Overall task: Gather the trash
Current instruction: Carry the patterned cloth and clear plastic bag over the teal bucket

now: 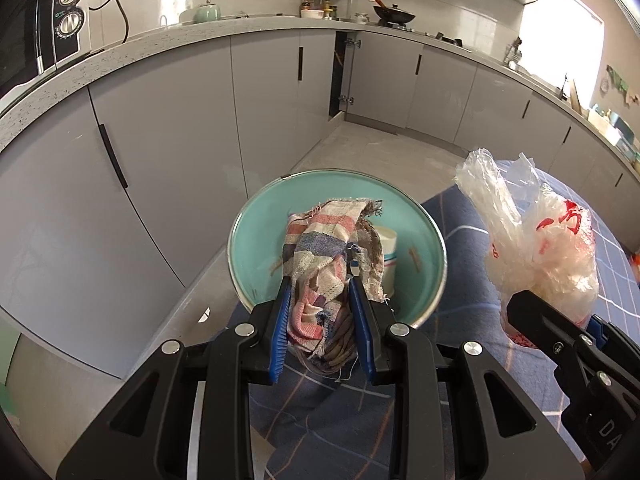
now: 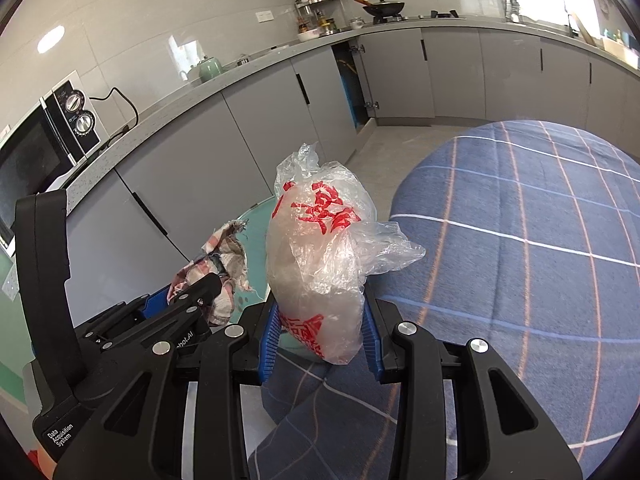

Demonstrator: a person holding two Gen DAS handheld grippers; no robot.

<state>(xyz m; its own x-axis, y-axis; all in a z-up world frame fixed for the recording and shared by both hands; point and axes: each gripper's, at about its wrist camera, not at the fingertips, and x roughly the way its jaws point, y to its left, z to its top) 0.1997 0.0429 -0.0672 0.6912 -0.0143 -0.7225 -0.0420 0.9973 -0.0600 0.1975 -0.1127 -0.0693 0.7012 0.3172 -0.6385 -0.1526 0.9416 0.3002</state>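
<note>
My left gripper point(image 1: 322, 300) clamps a crumpled striped rag point(image 1: 332, 248) above a teal bin point(image 1: 256, 232), near the grey cabinets point(image 1: 168, 136). To its right, my right gripper point(image 2: 320, 332) holds a red-printed plastic bag point(image 2: 320, 248) over the blue checked cloth point(image 2: 520, 240).

Squeezed a crinkly plastic bag point(image 2: 320, 264) with red writing between the right gripper point(image 2: 320, 336) pads. Held a striped rag point(image 2: 224, 272) in the left gripper point(image 2: 176, 308) just beside it, over a green bin point(image 2: 256, 224).
</note>
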